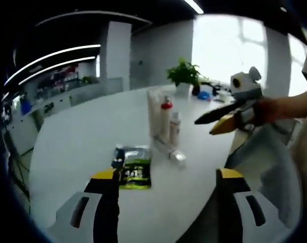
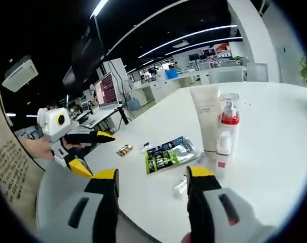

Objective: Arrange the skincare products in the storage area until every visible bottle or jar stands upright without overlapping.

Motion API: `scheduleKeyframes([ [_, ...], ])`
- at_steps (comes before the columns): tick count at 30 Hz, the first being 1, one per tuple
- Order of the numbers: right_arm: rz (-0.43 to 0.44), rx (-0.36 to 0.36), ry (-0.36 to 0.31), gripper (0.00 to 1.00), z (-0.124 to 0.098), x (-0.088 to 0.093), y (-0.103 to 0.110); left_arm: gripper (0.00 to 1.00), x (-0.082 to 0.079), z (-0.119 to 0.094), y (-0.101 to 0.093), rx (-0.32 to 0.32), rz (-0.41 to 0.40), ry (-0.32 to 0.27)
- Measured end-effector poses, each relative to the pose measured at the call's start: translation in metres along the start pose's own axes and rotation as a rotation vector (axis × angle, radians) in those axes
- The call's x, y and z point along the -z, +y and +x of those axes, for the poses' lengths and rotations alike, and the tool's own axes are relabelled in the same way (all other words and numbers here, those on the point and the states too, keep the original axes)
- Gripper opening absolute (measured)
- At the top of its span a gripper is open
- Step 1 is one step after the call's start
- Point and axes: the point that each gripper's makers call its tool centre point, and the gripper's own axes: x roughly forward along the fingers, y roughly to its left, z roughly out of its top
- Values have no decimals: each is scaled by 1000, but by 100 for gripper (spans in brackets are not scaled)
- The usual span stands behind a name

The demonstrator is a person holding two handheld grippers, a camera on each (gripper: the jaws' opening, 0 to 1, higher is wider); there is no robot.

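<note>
Nearest the lens in the left gripper view, the left gripper [image 1: 166, 177] is hovering with its yellow-tipped black jaws spread apart, empty, over a round white table [image 1: 77, 147]. Just beyond its left jaw, at 11 o'clock, a flat green and black sachet [image 1: 135, 167] is lying. Past it, at 12 o'clock, a tall white tube [image 1: 154, 112], a clear bottle with a red pump collar [image 1: 165, 117] and a small white bottle with a red label [image 1: 175, 127] are standing upright together; a small clear item [image 1: 173, 152] is lying at their base. At 2 o'clock the right gripper [image 1: 210, 125] is hanging, jaws parted and empty, with a potted green plant [image 1: 184, 74] behind.
</note>
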Motion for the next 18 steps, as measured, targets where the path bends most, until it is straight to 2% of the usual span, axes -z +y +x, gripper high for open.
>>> scheduleKeyframes([
  [8,-1,99,109,56,22,19,-15,85,4,-6,6,-34,-13,-5],
  [11,0,139,129,56,31,22,-21,88,5,-7,6,-42,-18,-6],
  [13,-16,186,150,55,38,26,-28,90,7,-8,5,-46,-19,-1],
  [16,-37,221,182,54,48,32,-33,93,7,-10,5,-47,-18,1],
  [18,-57,253,224,52,52,41,-39,94,7,-10,5,-52,-19,2],
])
